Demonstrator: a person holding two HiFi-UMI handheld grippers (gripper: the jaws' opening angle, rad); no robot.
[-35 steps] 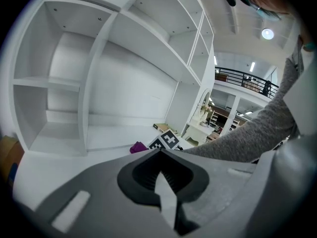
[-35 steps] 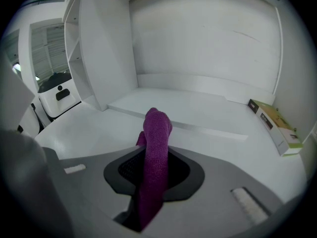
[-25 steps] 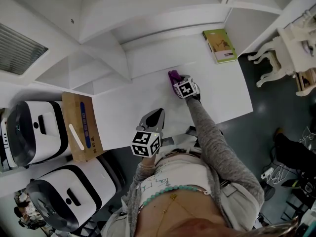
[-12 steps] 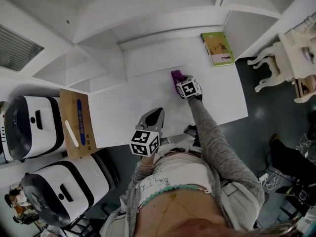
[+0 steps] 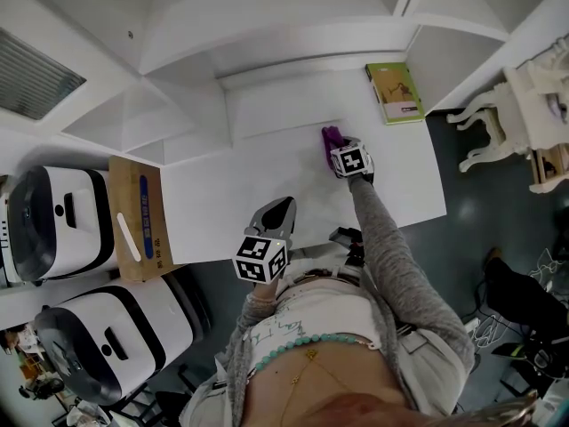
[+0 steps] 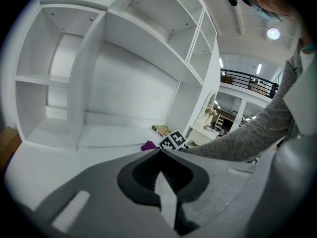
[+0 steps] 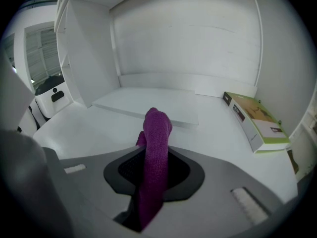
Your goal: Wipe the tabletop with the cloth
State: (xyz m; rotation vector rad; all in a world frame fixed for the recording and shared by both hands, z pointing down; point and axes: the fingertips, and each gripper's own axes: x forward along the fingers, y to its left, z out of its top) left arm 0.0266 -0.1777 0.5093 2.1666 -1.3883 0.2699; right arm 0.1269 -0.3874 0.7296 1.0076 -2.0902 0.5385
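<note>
- The purple cloth [image 5: 331, 138] is pinched between the closed jaws of the right gripper [image 5: 340, 149]. In the right gripper view its free end [image 7: 157, 128] is seen sticking out ahead of the jaws, over the white tabletop [image 7: 94, 128].
- The cloth is placed toward the back right of the tabletop [image 5: 267, 181], just in front of the edge of a low white panel [image 5: 276, 105] that lies on it. Whether the cloth is pressed flat on the surface cannot be told from either view.
- Compared with a second ago, the cloth and right gripper are found farther to the person's right and nearer the green book [image 5: 395, 91], which is lying by the back right corner. The shift is small but is seen at each step, so a sideways wiping stroke along the panel's front edge is judged to be under way.
- Only a narrow strip is judged to be covered by this stroke; the wide near and left parts of the tabletop are probably left to be wiped.
- The left gripper [image 5: 281, 207] is held idle at the near edge of the tabletop, its place unchanged. Its jaws are pressed together with nothing between them [image 6: 159, 151].
- A cardboard box [image 5: 138, 221] is seen at the tabletop's left end, well apart from the cloth.
</note>
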